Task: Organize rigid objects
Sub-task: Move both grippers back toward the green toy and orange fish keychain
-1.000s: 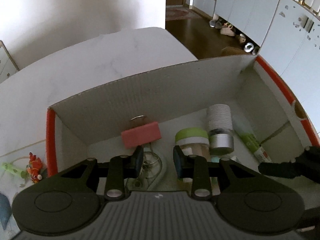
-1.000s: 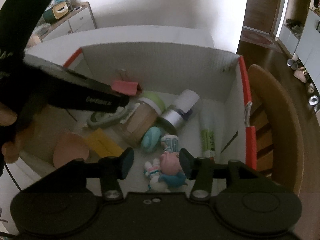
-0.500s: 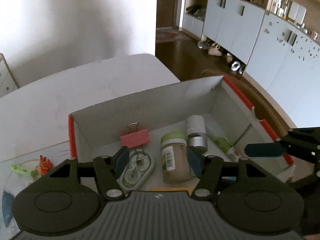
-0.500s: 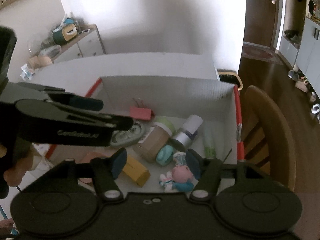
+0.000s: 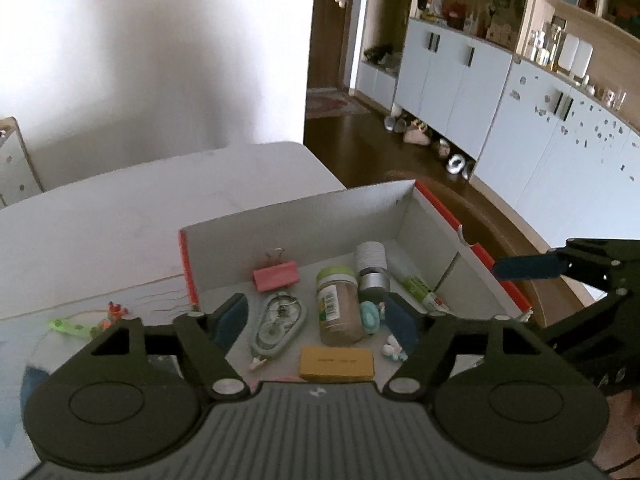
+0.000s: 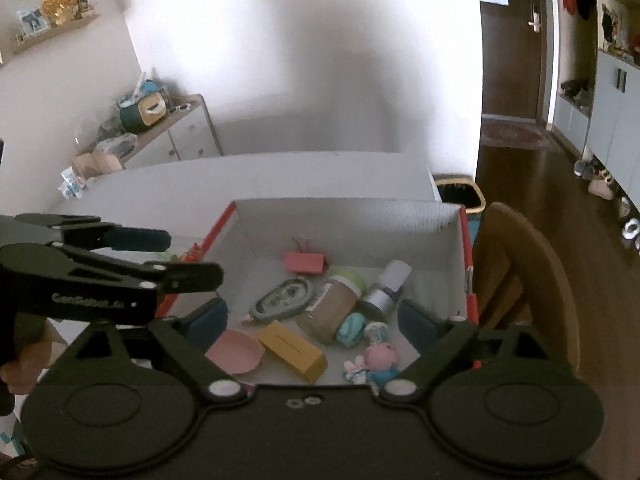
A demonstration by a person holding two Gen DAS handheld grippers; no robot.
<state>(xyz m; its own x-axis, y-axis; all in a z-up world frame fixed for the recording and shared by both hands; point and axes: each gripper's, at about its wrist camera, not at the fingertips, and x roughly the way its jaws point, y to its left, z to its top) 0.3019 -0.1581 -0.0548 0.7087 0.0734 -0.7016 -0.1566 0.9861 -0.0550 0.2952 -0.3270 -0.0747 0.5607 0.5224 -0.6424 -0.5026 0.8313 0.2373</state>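
Observation:
A white cardboard box (image 5: 304, 216) with red edges sits on the white table and holds several items: a pink binder clip (image 5: 276, 275), a correction tape dispenser (image 5: 278, 322), a green-lidded jar (image 5: 338, 304), a white-capped silver bottle (image 5: 372, 268), a glue tube (image 5: 414, 286), a yellow block (image 5: 336, 363) and a pink doll (image 6: 378, 362). My left gripper (image 5: 316, 318) is open and empty, high above the box's near side. My right gripper (image 6: 314, 320) is open and empty above the box (image 6: 352, 216). A pink disc (image 6: 234, 350) lies by the yellow block (image 6: 292, 350).
A small orange toy (image 5: 114, 312) and a green piece (image 5: 66, 326) lie on the table left of the box. A wooden chair (image 6: 532, 280) stands right of the box. A dresser (image 6: 176, 136) and cabinets (image 5: 520, 120) lie beyond.
Both grippers have risen and pulled back from the box, so the box looks smaller. Both jaws have opened wider. The correction tape dispenser lies in the box.

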